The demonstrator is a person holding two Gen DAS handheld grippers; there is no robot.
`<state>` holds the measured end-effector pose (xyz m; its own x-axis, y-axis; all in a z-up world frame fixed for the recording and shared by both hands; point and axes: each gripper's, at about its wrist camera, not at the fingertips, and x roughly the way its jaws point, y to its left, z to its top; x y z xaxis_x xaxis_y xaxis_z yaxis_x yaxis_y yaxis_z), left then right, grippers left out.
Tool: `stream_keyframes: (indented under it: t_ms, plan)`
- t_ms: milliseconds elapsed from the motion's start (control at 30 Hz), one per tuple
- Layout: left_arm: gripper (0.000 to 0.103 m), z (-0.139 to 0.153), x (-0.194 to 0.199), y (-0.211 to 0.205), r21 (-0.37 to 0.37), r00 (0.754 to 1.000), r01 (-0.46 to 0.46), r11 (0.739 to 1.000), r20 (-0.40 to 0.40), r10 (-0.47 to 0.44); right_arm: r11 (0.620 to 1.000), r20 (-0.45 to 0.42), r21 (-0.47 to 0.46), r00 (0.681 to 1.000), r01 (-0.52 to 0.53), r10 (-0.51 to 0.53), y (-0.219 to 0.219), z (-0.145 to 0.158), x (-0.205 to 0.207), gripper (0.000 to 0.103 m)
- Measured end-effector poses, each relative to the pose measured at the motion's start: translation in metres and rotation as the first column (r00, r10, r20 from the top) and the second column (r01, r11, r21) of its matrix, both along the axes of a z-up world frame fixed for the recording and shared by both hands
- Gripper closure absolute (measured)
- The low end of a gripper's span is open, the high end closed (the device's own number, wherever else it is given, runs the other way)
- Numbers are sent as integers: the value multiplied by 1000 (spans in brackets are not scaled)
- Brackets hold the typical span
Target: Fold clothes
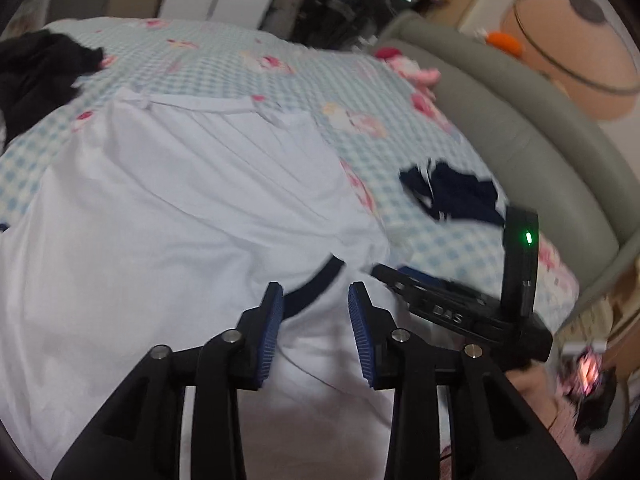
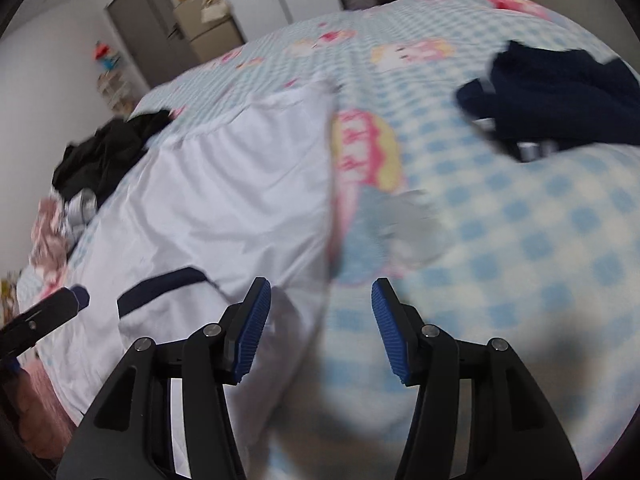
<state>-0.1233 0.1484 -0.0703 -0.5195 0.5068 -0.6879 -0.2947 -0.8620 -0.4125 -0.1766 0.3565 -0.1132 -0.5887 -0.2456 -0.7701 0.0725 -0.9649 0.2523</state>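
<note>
I am holding my left tool (image 1: 316,300) and right tool (image 2: 321,298) spread open and empty above the white garment (image 1: 180,200), which is lying flat, seemingly unfolded, on the checked bed (image 2: 520,240), so folding looks barely begun.

A white garment (image 1: 172,200) with a dark navy trim band (image 1: 316,286) lies spread flat, lightly creased, across the near left of the bed. A crumpled black garment (image 1: 36,72) sits far left; a crumpled navy one (image 1: 460,196) lies at right, well apart.
</note>
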Motion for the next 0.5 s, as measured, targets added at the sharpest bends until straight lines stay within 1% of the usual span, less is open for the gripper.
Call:
stream_keyframes:
  t_ms: [33, 67, 133, 167, 233, 267, 333, 400, 500]
  plan:
    - [86, -8, -3, 8, -15, 999, 32, 999, 30, -31, 1000, 7, 18, 1000, -18, 18, -6, -3, -1, 49]
    - [86, -18, -7, 16, -37, 996, 56, 998, 67, -53, 999, 14, 36, 999, -35, 35, -12, -6, -3, 47]
    - [86, -39, -12, 29, -100, 990, 71, 992, 127, -58, 995, 24, 76, 998, -62, 60, -20, -9, -4, 46]
    - [86, -45, -14, 31, -117, 988, 69, 991, 143, -52, 994, 37, 89, 998, -60, 57, -19, -11, -4, 46]
    - [86, -46, -16, 29, -109, 987, 58, 992, 156, -41, 993, 71, 113, 997, -45, 37, -16, -16, -4, 49]
    - [86, -45, -16, 28, -110, 986, 55, 992, 160, -37, 992, 86, 121, 996, -33, 23, -12, -19, -3, 48]
    - [86, -42, -17, 26, -128, 986, 57, 990, 165, -36, 991, 96, 132, 995, -14, 2, -6, -21, 1, 48]
    - [85, -40, -15, 22, -106, 984, 63, 992, 170, -45, 988, 97, 157, 995, -2, -13, -3, -18, 6, 47]
    - [85, -39, -14, 23, -108, 984, 75, 991, 170, -56, 981, 99, 195, 994, 18, -38, 1, -13, 11, 47]
